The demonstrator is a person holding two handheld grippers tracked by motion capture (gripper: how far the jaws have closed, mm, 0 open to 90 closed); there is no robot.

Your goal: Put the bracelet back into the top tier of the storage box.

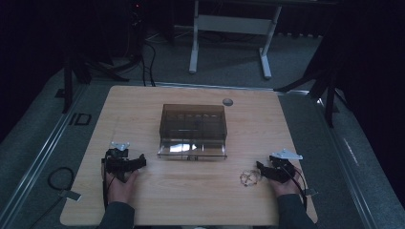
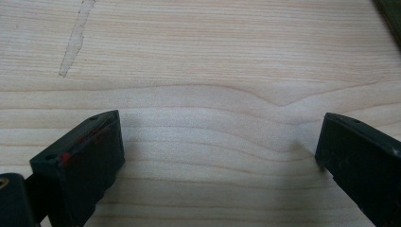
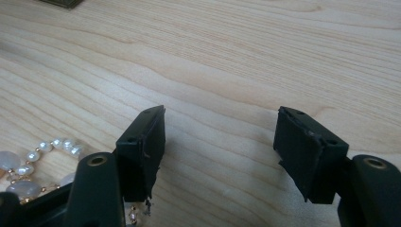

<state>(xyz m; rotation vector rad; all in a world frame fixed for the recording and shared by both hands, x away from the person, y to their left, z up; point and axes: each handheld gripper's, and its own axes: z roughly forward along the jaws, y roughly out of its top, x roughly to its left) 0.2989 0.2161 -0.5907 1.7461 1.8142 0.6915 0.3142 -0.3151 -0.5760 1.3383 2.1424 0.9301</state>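
A smoky transparent box (image 1: 193,130) with a clear drawer front stands in the middle of the wooden table (image 1: 143,109). A pearl and gold bead bracelet (image 1: 249,178) lies on the table at the right, just left of my right gripper (image 1: 260,168); the right gripper view shows the bracelet (image 3: 28,163) beside the left jaw. My right gripper (image 3: 220,142) is open over bare wood. My left gripper (image 1: 139,162) rests at the table's left, and its jaws stand wide apart, so the left gripper (image 2: 220,146) is open with nothing between them.
A small grey round disc (image 1: 228,101) lies behind the box near the table's far edge. A white table frame (image 1: 229,33) stands on the floor beyond. A cable (image 1: 59,179) lies on the floor at the left. A pale scuff mark (image 2: 75,38) streaks the wood.
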